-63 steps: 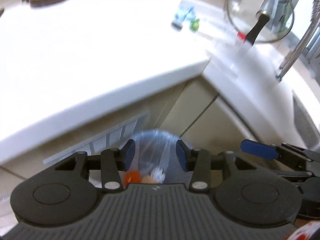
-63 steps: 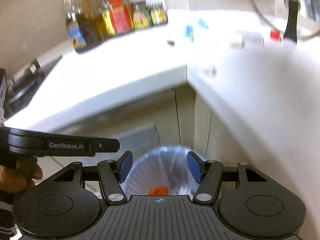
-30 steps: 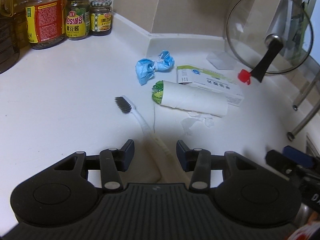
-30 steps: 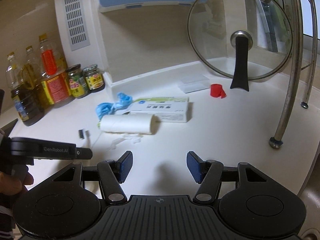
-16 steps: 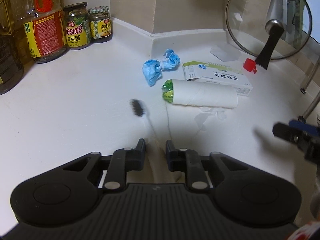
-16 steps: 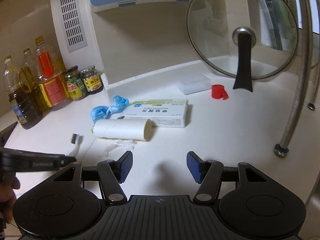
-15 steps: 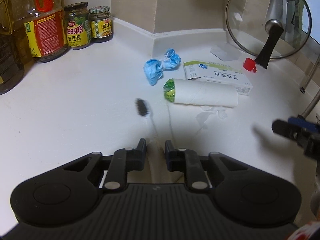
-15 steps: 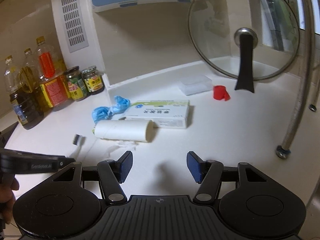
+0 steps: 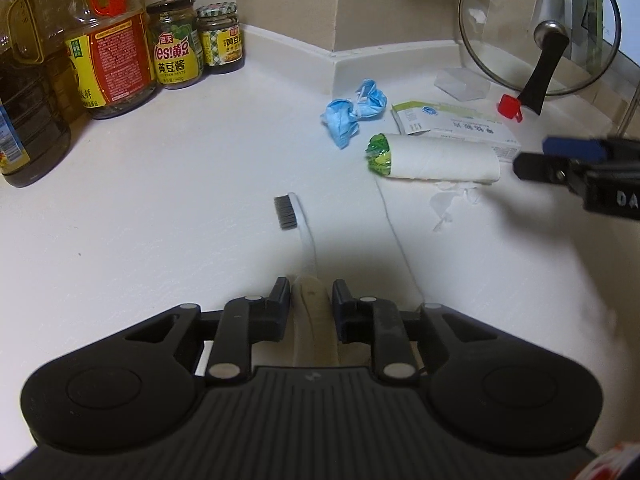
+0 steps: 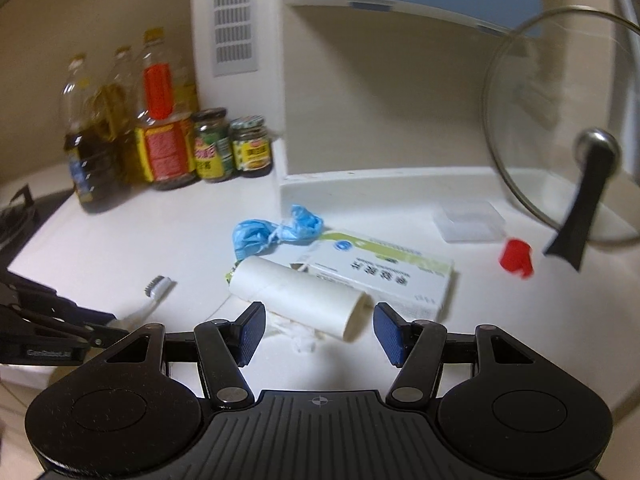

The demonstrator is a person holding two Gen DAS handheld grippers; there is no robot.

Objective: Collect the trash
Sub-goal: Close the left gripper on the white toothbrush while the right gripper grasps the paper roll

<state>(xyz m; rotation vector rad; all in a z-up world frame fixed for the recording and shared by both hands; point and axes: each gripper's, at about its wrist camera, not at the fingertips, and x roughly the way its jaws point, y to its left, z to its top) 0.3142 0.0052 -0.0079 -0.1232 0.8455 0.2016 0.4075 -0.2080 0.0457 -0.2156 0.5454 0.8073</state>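
bare counter (image 9: 160,208) left, trash cluster right

A white desk (image 9: 168,184) wraps round a wall corner. At its back left stand oil bottles (image 9: 108,40) and two jars (image 9: 176,44). In the middle lie a toothbrush (image 9: 294,216), a crumpled blue mask (image 9: 352,114), a white roll (image 9: 436,158) with paper scraps (image 9: 452,200) just beside it, and a box (image 9: 456,126) touching the roll. Farther right sit a clear plastic case (image 10: 468,220), a red cap (image 10: 516,258) and a glass lid (image 10: 560,128) standing on edge.

toothbrush (image 9: 301,236): white, flat, handle gripped | roll (image 9: 436,159): on its side | blue wad (image 9: 352,114): crumpled, beside box (image 9: 452,126)
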